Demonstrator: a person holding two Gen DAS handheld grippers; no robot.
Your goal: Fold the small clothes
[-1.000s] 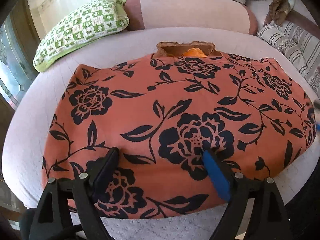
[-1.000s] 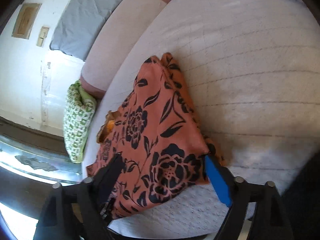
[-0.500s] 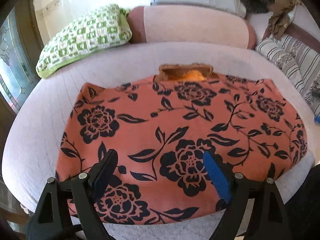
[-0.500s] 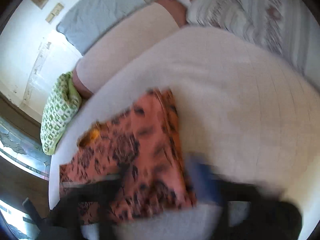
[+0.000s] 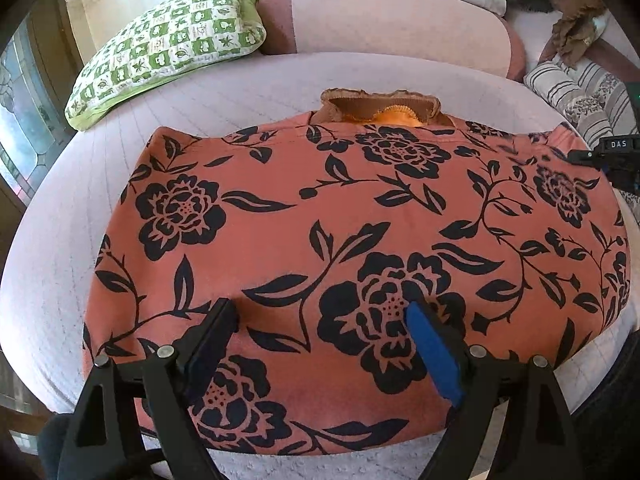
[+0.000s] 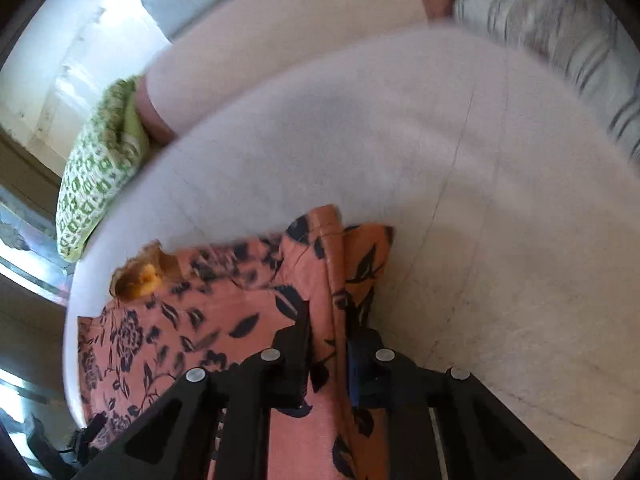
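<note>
An orange-red garment with a black flower print [image 5: 352, 216] lies flat on the pale pink bed [image 5: 56, 264], its brown collar [image 5: 380, 106] at the far side. My left gripper [image 5: 320, 312] is open, hovering just over the near hem of the garment. My right gripper [image 6: 328, 328] is shut on the garment's right edge [image 6: 334, 280], and the cloth rises in a ridge between its jaws. It also shows at the right edge of the left wrist view [image 5: 616, 156].
A green-and-white checked pillow [image 5: 168, 44] lies at the far left of the bed. A pink bolster [image 5: 396, 20] runs along the back. Striped cushions [image 5: 576, 92] are stacked at the far right. Bare mattress [image 6: 480, 200] extends right of the garment.
My right gripper swung in over the garment's right edge and closed on it. My left gripper stayed open and drew back slightly, so more of the bed shows.
</note>
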